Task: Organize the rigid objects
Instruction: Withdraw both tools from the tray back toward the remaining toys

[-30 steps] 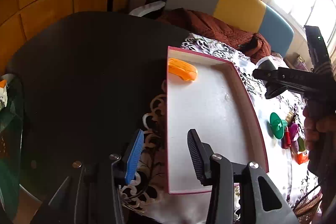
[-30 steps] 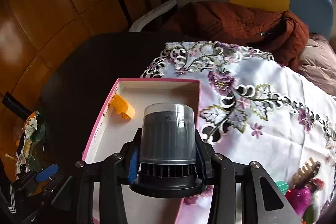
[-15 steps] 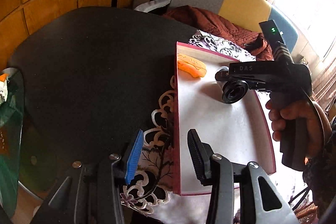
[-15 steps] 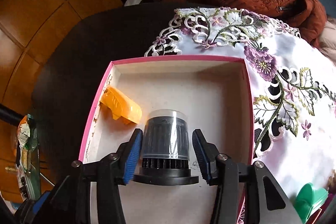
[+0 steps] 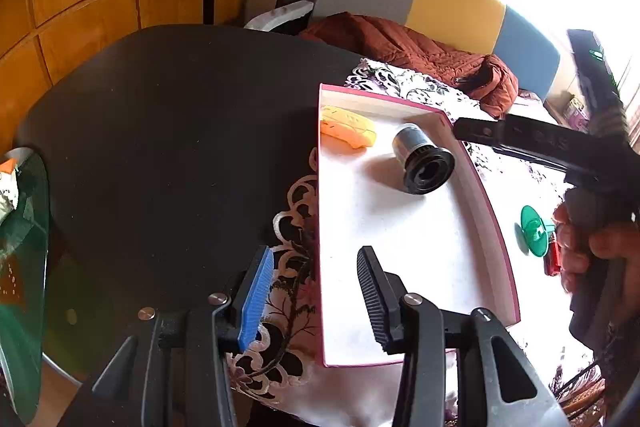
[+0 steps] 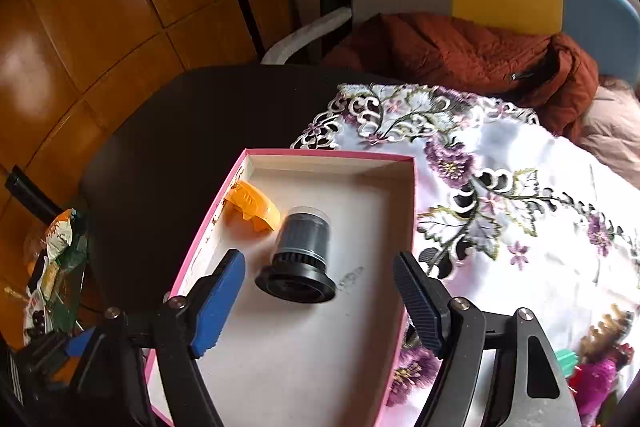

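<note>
A pink-rimmed white box (image 5: 320,211) (image 6: 208,227) lies on the embroidered cloth. In it lie an orange plastic piece (image 5: 348,132) (image 6: 252,207) and a black cylinder with a clear cap (image 5: 422,159) (image 6: 298,255), on its side. My right gripper (image 6: 320,291) is open and empty, just behind the cylinder and raised above the box. My left gripper (image 5: 316,287) is open and empty over the box's near left rim. The right gripper's body (image 5: 560,147) shows at the right of the left wrist view.
A green funnel-shaped piece (image 5: 534,231) and small red and purple items (image 6: 596,375) lie on the cloth (image 6: 500,187) right of the box. The black table (image 5: 180,147) extends left. A chair with a brown jacket (image 6: 460,51) stands behind.
My right gripper carried the cylinder into the box, opened and let it go beside the orange piece, then drew back. The left gripper stayed open and shifted slightly.
</note>
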`<state>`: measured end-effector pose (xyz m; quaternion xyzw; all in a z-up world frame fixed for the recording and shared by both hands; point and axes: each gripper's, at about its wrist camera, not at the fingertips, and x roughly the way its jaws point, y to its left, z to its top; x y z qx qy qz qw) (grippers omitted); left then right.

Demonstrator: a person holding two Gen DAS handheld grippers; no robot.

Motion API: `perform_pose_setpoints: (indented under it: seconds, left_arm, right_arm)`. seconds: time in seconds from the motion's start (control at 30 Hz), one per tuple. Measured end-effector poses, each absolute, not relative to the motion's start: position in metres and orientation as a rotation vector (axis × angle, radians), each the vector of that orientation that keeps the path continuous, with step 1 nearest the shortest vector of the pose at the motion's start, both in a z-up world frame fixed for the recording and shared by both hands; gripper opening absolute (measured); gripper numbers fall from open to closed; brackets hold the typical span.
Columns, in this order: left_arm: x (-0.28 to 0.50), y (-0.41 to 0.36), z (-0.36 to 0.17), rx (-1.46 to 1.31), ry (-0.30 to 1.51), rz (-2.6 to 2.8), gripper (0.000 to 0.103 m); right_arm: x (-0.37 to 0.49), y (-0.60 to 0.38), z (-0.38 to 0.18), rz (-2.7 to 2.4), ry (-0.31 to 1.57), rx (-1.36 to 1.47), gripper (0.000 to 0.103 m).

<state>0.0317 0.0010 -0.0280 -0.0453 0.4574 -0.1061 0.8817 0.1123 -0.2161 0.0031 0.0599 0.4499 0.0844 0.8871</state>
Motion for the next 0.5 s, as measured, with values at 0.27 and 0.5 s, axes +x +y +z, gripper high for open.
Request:
perform_pose_setpoints:
  seconds: [0.27,0.5]
  left_arm:
    - [0.024,-0.014,-0.023,-0.062,0.949,-0.241,0.044]
    - [0.021,-0.028,-0.021,-0.027,0.950,-0.260,0.044]
  right_arm:
    - [0.071,-0.255,0.018,0.110,0.860,0.097,0.084]
    - [0.038,-0.302,0.029,0.009,0.810,0.093,0.085]
